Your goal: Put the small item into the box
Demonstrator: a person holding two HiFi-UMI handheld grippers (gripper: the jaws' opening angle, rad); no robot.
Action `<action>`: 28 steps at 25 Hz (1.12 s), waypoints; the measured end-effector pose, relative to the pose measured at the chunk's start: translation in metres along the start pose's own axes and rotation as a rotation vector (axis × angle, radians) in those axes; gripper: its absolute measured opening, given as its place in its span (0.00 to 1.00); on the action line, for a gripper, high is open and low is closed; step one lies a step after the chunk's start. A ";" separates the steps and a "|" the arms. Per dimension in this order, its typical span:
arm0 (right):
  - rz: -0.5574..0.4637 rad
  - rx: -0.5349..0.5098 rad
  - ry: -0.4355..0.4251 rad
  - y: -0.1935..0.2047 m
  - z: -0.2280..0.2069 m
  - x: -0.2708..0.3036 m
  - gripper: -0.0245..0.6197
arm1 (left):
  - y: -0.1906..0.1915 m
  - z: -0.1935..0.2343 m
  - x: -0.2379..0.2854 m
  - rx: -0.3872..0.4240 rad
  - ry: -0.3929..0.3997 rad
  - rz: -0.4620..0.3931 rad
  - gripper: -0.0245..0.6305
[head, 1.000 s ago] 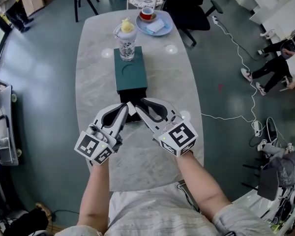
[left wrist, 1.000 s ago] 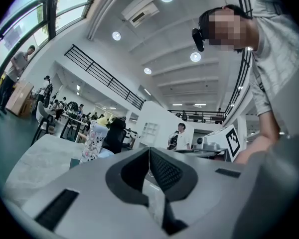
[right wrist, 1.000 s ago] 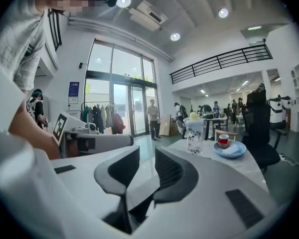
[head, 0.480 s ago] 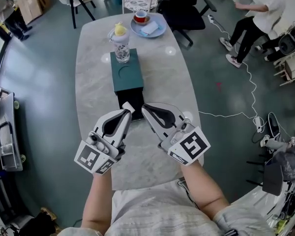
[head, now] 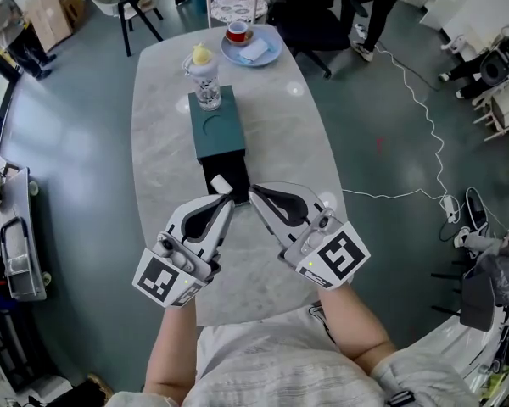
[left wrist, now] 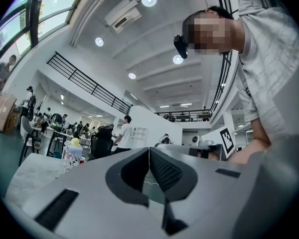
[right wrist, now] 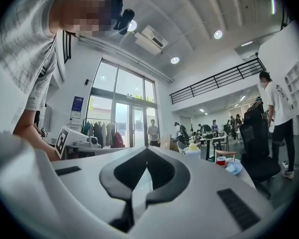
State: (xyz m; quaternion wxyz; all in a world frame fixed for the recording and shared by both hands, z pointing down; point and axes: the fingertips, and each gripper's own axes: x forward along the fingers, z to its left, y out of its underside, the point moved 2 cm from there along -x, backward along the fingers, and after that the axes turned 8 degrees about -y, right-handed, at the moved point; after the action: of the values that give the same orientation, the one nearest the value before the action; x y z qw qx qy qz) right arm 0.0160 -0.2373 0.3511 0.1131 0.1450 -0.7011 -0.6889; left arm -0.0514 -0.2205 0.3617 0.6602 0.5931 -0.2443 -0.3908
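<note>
A dark green box (head: 219,125) lies along the middle of the marble table (head: 280,134), its black drawer (head: 235,176) pulled out toward me. A small white item (head: 221,183) lies in the drawer. My left gripper (head: 230,200) hovers just in front of the drawer, shut and empty; in the left gripper view its jaws (left wrist: 149,149) meet at the tips. My right gripper (head: 253,191) is beside it; its jaws have just been closing and now stand shut with nothing between them (right wrist: 147,151).
A clear bottle with a yellow top (head: 205,79) stands on the far end of the box. Behind it is a blue plate (head: 253,49) with a red cup (head: 237,32). Chairs stand beyond the table's far end, and a white cable (head: 424,134) lies on the floor at the right.
Both grippers have drawn back from the drawer toward me and risen. The right jaws have closed. The white item stays in the drawer.
</note>
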 end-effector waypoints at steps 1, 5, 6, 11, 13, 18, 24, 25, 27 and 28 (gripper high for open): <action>-0.003 0.001 0.000 -0.002 0.001 -0.002 0.07 | -0.001 -0.003 0.000 0.004 0.006 0.000 0.07; -0.009 -0.001 -0.012 -0.006 0.009 -0.009 0.07 | -0.005 -0.016 -0.003 0.009 0.030 -0.001 0.07; -0.008 -0.001 -0.019 -0.007 0.012 -0.010 0.07 | -0.005 -0.019 -0.003 0.010 0.037 0.001 0.07; 0.006 0.014 -0.053 -0.002 0.031 -0.016 0.07 | -0.006 -0.037 -0.009 -0.017 0.084 0.006 0.07; 0.000 0.036 -0.063 -0.001 0.039 -0.017 0.07 | -0.002 -0.043 -0.014 -0.033 0.084 0.024 0.07; 0.000 0.075 -0.071 0.004 0.049 -0.022 0.07 | 0.013 -0.044 -0.025 -0.053 0.069 0.060 0.07; 0.052 0.069 -0.096 0.019 0.059 -0.027 0.07 | 0.022 -0.041 -0.034 -0.062 0.081 0.055 0.07; 0.060 0.070 -0.100 0.022 0.061 -0.028 0.07 | 0.026 -0.041 -0.037 -0.065 0.080 0.063 0.07; 0.070 0.071 -0.106 0.027 0.063 -0.027 0.07 | 0.034 -0.041 -0.041 -0.077 0.074 0.082 0.07; 0.076 0.070 -0.110 0.029 0.064 -0.026 0.07 | 0.039 -0.040 -0.043 -0.082 0.070 0.093 0.07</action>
State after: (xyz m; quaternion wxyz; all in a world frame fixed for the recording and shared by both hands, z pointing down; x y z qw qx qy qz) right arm 0.0165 -0.1680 0.3796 0.0952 0.0843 -0.7350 -0.6661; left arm -0.0357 -0.1623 0.3981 0.7094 0.5668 -0.2324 -0.3485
